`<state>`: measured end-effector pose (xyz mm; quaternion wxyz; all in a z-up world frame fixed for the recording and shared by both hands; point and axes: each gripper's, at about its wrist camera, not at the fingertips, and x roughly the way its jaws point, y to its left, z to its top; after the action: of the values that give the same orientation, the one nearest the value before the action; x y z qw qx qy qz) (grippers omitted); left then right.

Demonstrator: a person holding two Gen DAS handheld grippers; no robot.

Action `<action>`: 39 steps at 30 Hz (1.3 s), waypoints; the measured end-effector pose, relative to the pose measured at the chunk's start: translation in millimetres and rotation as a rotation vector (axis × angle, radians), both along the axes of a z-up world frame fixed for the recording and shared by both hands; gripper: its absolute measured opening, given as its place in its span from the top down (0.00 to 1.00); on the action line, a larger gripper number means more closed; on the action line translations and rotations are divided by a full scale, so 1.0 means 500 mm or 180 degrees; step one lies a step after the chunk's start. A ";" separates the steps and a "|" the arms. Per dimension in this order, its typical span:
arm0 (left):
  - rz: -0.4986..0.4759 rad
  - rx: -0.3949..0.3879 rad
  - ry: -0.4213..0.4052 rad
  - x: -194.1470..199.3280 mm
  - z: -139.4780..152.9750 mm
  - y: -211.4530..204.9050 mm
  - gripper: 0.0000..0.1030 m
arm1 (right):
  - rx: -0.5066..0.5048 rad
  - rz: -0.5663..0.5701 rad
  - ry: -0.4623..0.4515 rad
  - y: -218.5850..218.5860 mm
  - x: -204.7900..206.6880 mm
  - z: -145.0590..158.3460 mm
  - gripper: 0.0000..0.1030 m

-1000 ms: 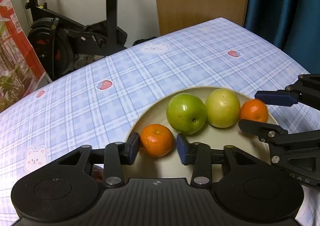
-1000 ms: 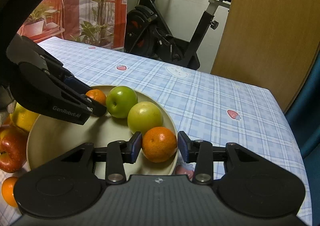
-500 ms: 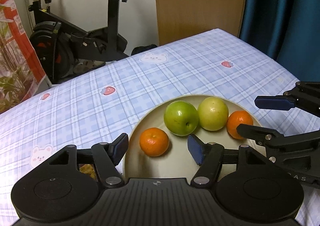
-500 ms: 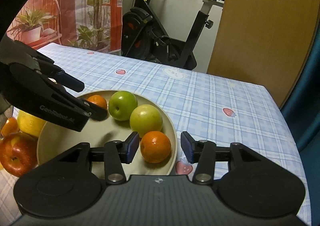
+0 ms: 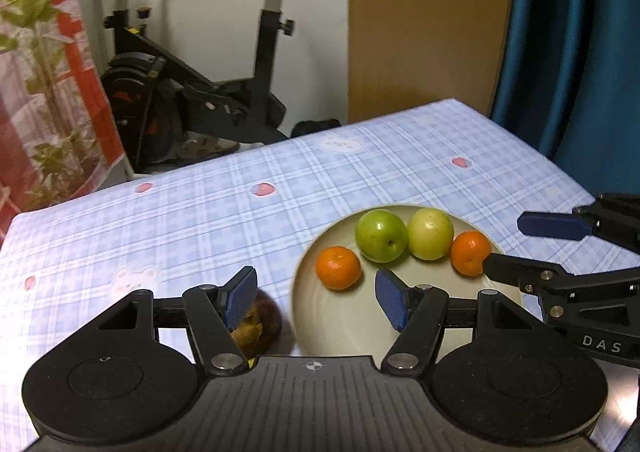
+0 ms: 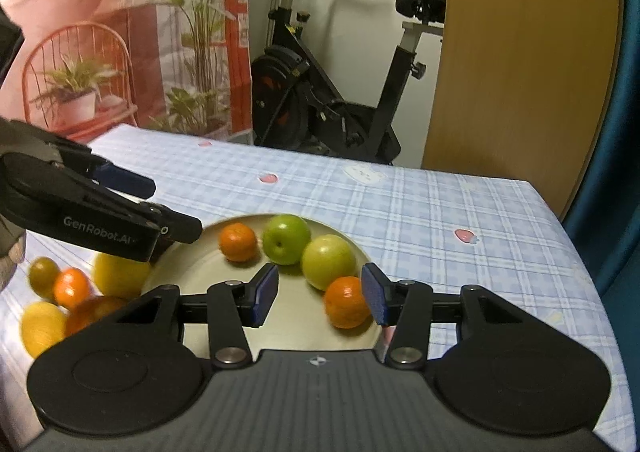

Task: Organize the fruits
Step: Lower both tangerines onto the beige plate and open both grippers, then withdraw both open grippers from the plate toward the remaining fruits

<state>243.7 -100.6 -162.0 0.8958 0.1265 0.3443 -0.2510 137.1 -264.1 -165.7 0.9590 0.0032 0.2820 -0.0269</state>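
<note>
Beige plate [image 5: 320,328] on the blue checked table [image 5: 192,219], holding four fruits in a row: tangerine [image 5: 338,267] at left, green apple [image 5: 381,235], paler yellow-green apple [image 5: 430,234], second tangerine [image 5: 471,252] at right. Left gripper [image 5: 316,302] spread wide, empty, just near of the left tangerine, not touching. Right gripper [image 6: 318,299] also spread, empty, the right tangerine [image 6: 347,301] sitting by its right pad. Dark fruit [image 5: 258,322] off the plate's left rim. More oranges and lemons [image 6: 76,292] loose on the table, blurred.
</note>
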 end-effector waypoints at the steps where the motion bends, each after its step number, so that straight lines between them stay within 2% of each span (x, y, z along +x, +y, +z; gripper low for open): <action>1: 0.0018 -0.0029 -0.0021 -0.007 0.005 0.009 0.34 | 0.0028 -0.0003 -0.0022 0.005 -0.005 0.004 0.52; 9: 0.0078 -0.0165 -0.0285 -0.069 0.042 0.076 0.34 | 0.0236 -0.0072 -0.0169 0.037 -0.054 0.020 0.52; 19: 0.0321 -0.0372 -0.0535 -0.152 0.061 0.172 0.34 | 0.0618 -0.0099 -0.0296 0.066 -0.111 0.012 0.52; 26: 0.0496 -0.0549 -0.0657 -0.196 0.048 0.215 0.34 | 0.0580 -0.0003 -0.0246 0.104 -0.126 -0.002 0.52; 30: 0.0657 -0.0664 -0.0550 -0.204 0.028 0.245 0.34 | 0.0691 0.0108 -0.0176 0.124 -0.132 -0.022 0.52; 39: 0.1116 -0.0724 -0.0466 -0.211 -0.012 0.309 0.35 | 0.0601 0.0278 0.0047 0.156 -0.120 -0.068 0.52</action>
<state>138.1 53.8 -167.7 0.9569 -0.0193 0.2644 -0.1188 77.2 -186.1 -199.5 0.9526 0.0811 0.2902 0.0416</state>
